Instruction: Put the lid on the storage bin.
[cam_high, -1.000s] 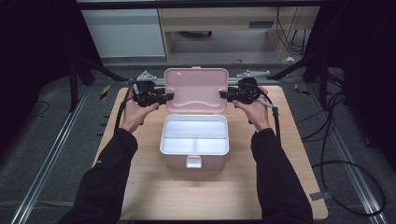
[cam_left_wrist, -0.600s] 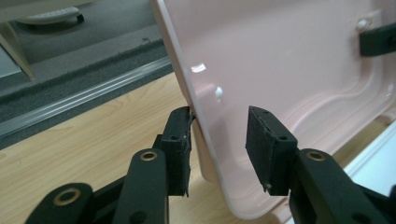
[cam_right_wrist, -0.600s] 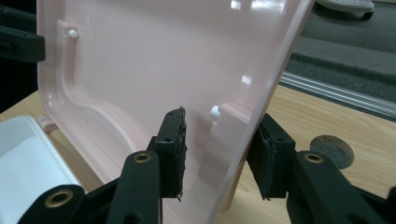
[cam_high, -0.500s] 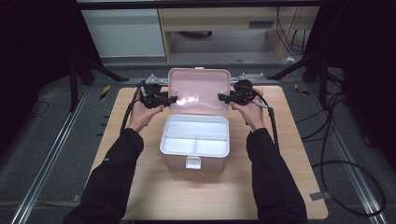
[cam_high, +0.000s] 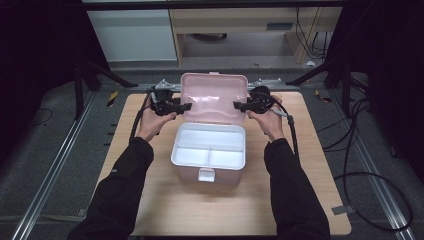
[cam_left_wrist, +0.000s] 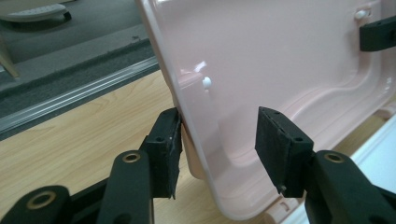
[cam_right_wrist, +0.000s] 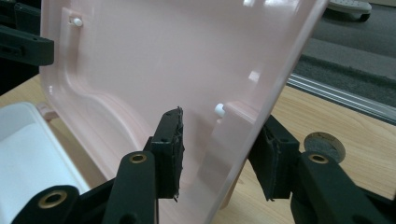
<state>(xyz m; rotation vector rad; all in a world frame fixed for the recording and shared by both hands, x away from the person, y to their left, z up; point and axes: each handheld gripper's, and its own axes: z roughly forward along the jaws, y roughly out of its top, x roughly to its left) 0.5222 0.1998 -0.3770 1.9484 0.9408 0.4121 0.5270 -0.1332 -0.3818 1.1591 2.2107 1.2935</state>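
- A pink rectangular plastic box (cam_high: 209, 152) with a white divided inner tray (cam_high: 210, 147) is seen near the middle of the light wooden counter (cam_high: 150, 200), its latch tab facing the person.
- The box's glossy pink hinged lid (cam_high: 214, 97) is raised and stands roughly upright at the far edge of the box.
- The left claw (cam_high: 181, 106) is set astride the lid's left edge; in the left gripper view one pad (cam_left_wrist: 170, 140) is seen touching the outer face of the lid (cam_left_wrist: 280, 60), while the other pad stands clear of the inner face. The jaws have just been opening, with the lid edge between them.
- The right claw (cam_high: 240, 105) is placed likewise over the lid's right edge. In the right gripper view the lid (cam_right_wrist: 154, 60) passes between the half-spread pads; the inner pad (cam_right_wrist: 170, 144) lies close to the lid, and contact cannot be told. The jaws have just been opening.
- Both grippers are carried by hands in black sleeves (cam_high: 120, 185).
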